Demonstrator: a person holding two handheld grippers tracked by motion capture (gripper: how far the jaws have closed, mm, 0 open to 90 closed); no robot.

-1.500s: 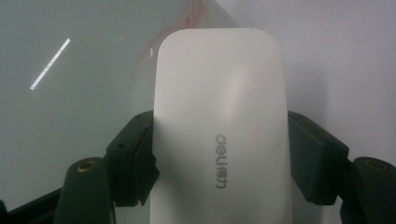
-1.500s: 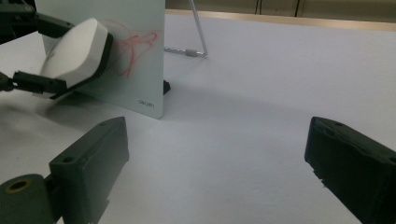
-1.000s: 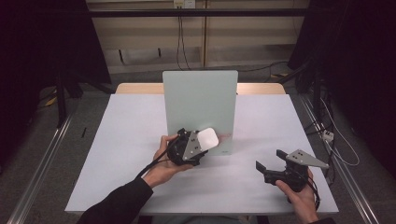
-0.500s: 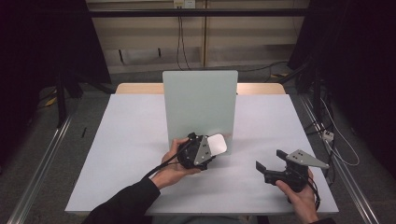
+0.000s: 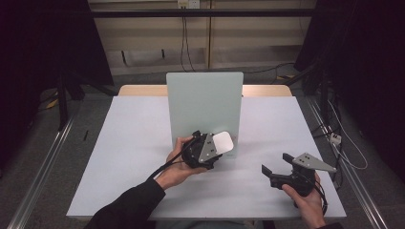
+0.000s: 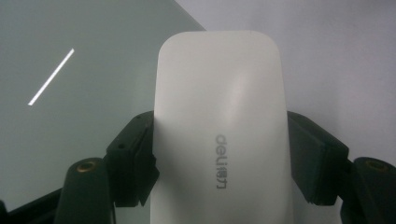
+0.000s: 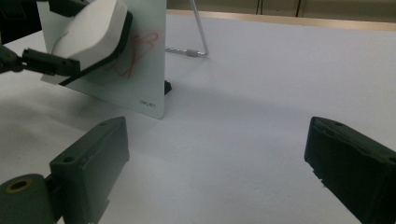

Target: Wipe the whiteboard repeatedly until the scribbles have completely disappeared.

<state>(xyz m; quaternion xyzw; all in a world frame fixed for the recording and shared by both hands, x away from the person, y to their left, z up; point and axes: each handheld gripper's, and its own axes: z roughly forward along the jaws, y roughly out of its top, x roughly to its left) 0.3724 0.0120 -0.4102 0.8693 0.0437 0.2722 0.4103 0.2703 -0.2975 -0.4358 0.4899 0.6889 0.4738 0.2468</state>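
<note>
Whiteboard eraser [image 6: 219, 140], white and rounded, is clamped between the jaws of the left gripper [image 5: 210, 150] and pressed flat against the lower right corner of a small upright glass board [image 5: 203, 102] near the middle of the white table [image 5: 119, 143], apparently to wipe away the red scribble [image 7: 137, 51] seen on the board in the right gripper view. "deli" is printed in grey on the eraser's back, and a small mark that looks like the same word sits at the board's bottom corner. Right gripper [image 5: 277, 174] rests near the table's front right corner, jaws spread wide and empty, likely waiting its turn
</note>
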